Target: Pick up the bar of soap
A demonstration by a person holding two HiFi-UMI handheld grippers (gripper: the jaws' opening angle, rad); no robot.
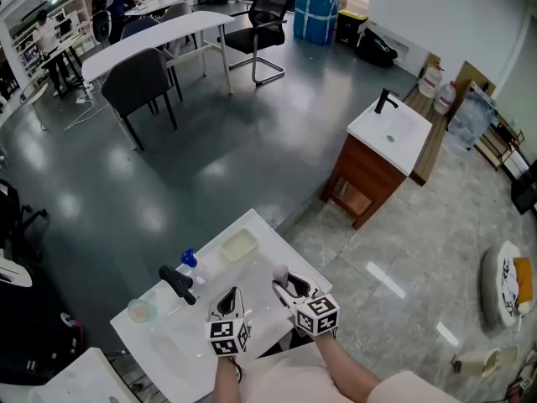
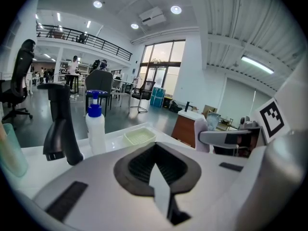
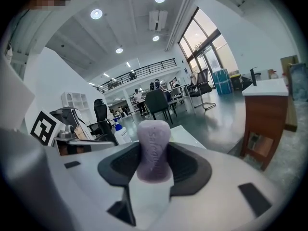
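Right gripper view, lettered soap [image 3: 154, 150], tool [image 3: 154, 163] clamped

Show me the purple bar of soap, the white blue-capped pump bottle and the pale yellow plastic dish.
purple bar of soap [image 3: 154, 150]: right gripper view, its lettered front face.
white blue-capped pump bottle [image 2: 96, 131]: left gripper view, its body.
pale yellow plastic dish [image 2: 139, 136]: left gripper view, its bare inside.

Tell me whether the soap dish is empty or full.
Empty. The pale soap dish holds nothing in the head and left gripper views; the purple soap bar stands clamped in the right gripper.
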